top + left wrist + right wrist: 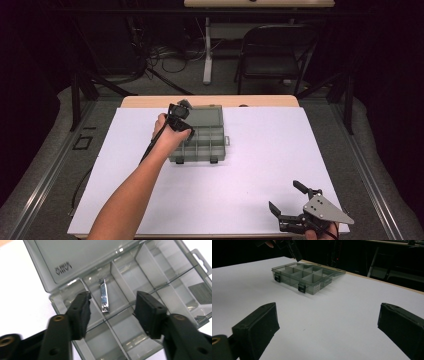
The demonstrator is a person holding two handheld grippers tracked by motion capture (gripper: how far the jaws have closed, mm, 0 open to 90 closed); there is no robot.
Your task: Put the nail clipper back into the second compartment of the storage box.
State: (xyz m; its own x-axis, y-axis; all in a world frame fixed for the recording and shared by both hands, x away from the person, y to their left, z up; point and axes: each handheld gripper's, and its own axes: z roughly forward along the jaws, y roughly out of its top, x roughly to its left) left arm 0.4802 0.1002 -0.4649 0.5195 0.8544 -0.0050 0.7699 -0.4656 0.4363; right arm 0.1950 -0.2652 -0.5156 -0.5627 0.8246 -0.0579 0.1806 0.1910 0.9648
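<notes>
A smoky grey compartment box [202, 137] lies open on the white sheet [250, 170] that covers the table, its lid [205, 116] folded flat on the far side of the tray. In the left gripper view the tray shows rows of divided cells, and a silver nail clipper [104, 296] lies lengthwise in one cell of the row next to the lid hinge, the 2nd cell from the box's end as that view shows it. The left gripper [181, 116] hangs above the box over its left end, held by the person's left hand [169, 135], whose forearm reaches in from the near edge of the table. Its jaws stand spread apart with nothing between them, and in its own view the clipper sits below the gap, closer to the jaw at the left. The right gripper [290, 202] rests well away from the box, near the sheet's near right corner, with its grey 3-cornered plate [325, 209] on top. Its jaws are also wide apart and hold nothing, and in its own view they frame bare white sheet with the box [305, 277] farther off, 2 dark latches [301, 287] showing on its near wall.
</notes>
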